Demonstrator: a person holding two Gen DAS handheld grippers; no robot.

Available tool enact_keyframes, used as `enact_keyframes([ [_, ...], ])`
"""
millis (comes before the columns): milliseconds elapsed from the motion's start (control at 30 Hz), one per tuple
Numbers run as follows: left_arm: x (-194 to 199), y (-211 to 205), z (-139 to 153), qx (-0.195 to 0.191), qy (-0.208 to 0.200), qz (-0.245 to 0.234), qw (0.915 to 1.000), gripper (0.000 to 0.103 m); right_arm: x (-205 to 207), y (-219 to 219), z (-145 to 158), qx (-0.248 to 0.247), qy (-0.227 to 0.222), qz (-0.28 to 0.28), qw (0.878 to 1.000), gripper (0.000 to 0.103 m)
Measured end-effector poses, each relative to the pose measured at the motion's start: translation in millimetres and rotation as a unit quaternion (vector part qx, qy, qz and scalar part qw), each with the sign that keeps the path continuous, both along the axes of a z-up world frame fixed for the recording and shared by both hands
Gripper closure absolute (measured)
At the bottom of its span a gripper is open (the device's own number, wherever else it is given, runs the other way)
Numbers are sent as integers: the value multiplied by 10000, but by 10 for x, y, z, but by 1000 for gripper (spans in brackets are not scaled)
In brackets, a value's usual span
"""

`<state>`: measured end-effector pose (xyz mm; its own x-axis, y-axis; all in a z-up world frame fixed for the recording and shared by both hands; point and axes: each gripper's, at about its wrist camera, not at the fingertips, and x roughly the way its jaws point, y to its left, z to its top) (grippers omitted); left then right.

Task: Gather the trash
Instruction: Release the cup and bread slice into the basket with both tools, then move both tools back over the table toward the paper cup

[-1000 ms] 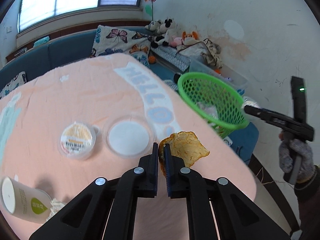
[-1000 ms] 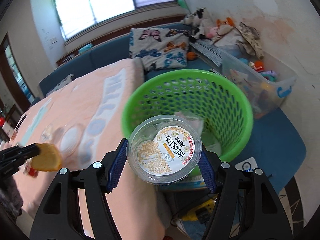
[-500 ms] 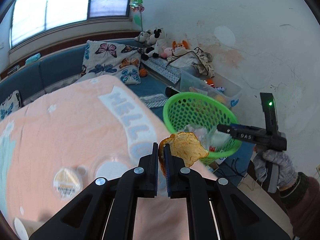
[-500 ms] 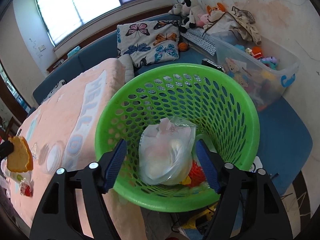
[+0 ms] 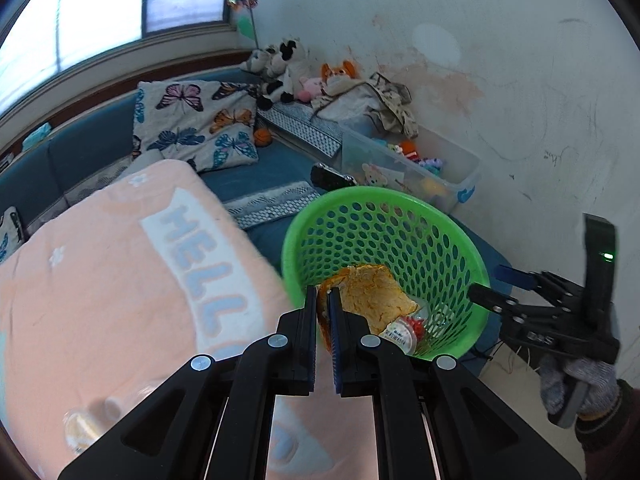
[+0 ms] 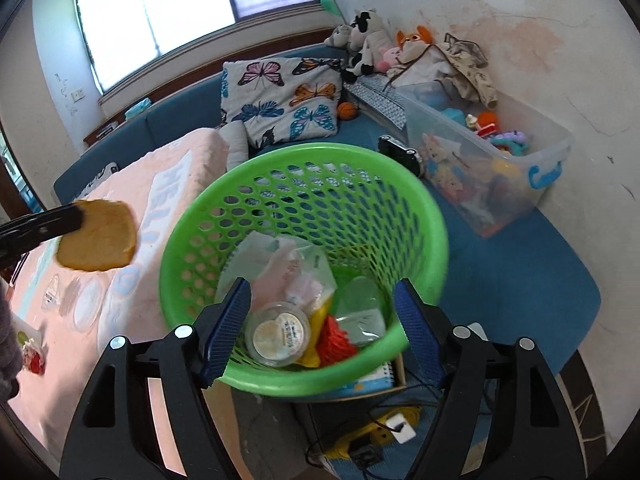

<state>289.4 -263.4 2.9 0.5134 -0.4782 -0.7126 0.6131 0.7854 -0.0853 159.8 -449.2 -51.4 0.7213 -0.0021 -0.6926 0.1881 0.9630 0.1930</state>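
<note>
Your left gripper (image 5: 323, 304) is clamped on the orange peel (image 5: 370, 298), held at the green basket (image 6: 424, 216) rim (table-side edge). Your right gripper (image 6: 323, 334) hangs above the basket, jaws wide apart, nothing between them.

"HELL" in pale blue letters on the pink blanket (image 5: 120, 280), rest hidden

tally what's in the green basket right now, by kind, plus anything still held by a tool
Green basket contents, right wrist view:
Round lidded plastic container: 1
Crumpled clear plastic bag: 1
Red mesh wad: 1
Yellow scrap: 1
Pale wrapper: 1
Held, left tool: orange peel: 1
Right tool: open, 0
Total: 6
</note>
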Motion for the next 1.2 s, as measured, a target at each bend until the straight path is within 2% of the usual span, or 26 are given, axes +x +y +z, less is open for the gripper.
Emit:
enact_keyframes([
  [333, 185, -489, -349, 555, 145, -145, 9982, 97, -147, -127, -116, 203, 43, -82, 9998, 29],
  [633, 291, -591, -549, 759, 375, -144, 9963, 96, -159, -57, -215, 280, 153, 5, 9995, 29],
  [667, 294, -589, -555, 743, 422, -141, 9962, 93, -161, -52, -216, 281, 155, 16, 9995, 29],
  [700, 294, -576, -557, 716, 427, -136, 9964, 81, -164, -39, -211, 278, 155, 25, 9995, 29],
  [767, 260, -543, -515, 652, 302, -120, 9973, 66, -169, -20, -196, 290, 142, 39, 9995, 29],
  [967, 147, -394, -356, 497, 137, -119, 9986, 64, -228, 86, -124, 261, 68, 112, 9996, 29],
  [1167, -39, 12, -198, 290, 18, 174, 9994, 59, -332, 218, -25, 240, -33, 202, 9995, 29],
  [1200, -71, 78, -188, 260, 6, 229, 9994, 56, -335, 231, -15, 243, -41, 217, 9995, 29],
])
